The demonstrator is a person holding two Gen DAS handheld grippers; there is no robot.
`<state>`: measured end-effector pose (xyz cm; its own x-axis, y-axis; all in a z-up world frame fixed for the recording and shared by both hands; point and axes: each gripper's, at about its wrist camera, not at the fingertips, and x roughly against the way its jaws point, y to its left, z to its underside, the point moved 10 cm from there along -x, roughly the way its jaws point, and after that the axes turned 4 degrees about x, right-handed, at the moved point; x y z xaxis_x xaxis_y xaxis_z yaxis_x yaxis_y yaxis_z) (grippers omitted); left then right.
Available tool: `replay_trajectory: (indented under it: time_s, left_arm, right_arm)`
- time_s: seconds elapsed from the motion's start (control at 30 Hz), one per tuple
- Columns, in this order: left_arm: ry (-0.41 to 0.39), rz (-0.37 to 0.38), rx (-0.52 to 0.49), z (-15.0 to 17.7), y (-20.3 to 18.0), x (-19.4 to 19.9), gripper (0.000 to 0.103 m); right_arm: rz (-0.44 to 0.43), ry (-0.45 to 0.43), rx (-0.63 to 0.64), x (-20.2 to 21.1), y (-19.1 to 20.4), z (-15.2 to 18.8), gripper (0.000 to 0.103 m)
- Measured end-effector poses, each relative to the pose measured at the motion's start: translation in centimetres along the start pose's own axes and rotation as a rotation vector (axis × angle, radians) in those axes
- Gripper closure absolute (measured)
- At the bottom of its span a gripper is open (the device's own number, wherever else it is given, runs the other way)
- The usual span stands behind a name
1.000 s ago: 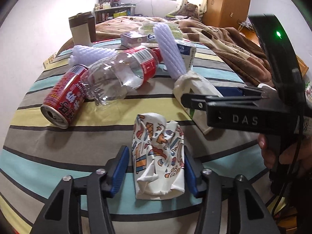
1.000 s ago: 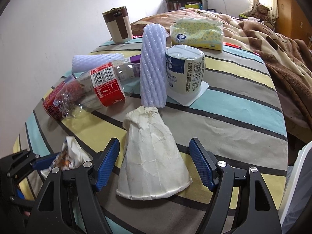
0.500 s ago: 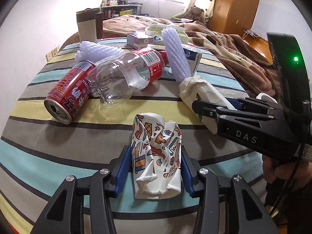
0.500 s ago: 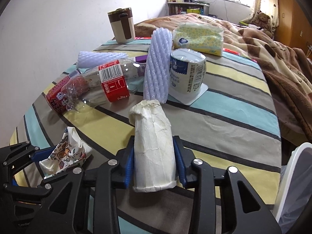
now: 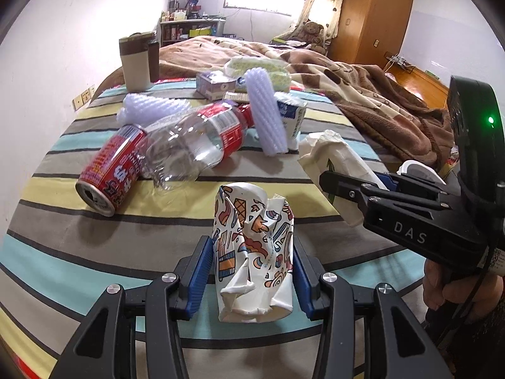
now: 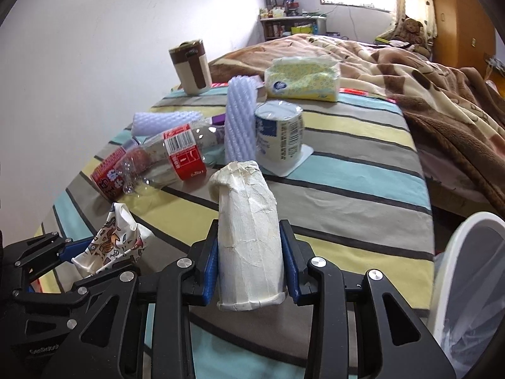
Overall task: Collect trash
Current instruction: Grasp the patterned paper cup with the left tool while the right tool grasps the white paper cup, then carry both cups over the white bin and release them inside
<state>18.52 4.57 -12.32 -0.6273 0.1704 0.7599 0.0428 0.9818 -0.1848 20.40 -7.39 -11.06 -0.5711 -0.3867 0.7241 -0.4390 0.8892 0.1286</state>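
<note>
My left gripper point(image 5: 251, 271) is shut on a crumpled patterned paper cup point(image 5: 252, 246) and holds it above the striped tablecloth point(image 5: 94, 252). My right gripper point(image 6: 249, 268) is shut on a squashed white paper cup point(image 6: 249, 240), also lifted; this cup shows in the left wrist view point(image 5: 334, 164). The patterned cup shows in the right wrist view point(image 6: 110, 243). On the table lie a red can point(image 5: 110, 170), a clear plastic bottle point(image 5: 195, 139), foam nets point(image 5: 266, 113) and a white tub point(image 6: 279, 135).
A white bin with a liner point(image 6: 467, 284) stands at the table's right edge. A brown and cream mug point(image 5: 137, 60), a tissue pack point(image 6: 303, 79) and a small box point(image 5: 214, 85) sit at the back. A bed with a brown blanket point(image 5: 363, 94) lies beyond.
Both grippers closed on their cups, squashing the white one narrow, and then lifted them off the table.
</note>
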Motion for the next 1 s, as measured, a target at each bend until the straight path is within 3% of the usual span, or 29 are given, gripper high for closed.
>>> replay_trajectory:
  time_s: [0.37,1.0]
  left_arm:
    - [-0.046,0.056,-0.05,-1.4,-4.6,1.3,0.055]
    - [-0.075,0.217,-0.207,-3.3,-17.2,0.8,0.055]
  right_arm:
    - [0.07,-0.096,-0.044,4.8,-3.7,0.0,0.067]
    - [0.26,-0.184,-0.19,11.8,-13.1,2.5,0.067]
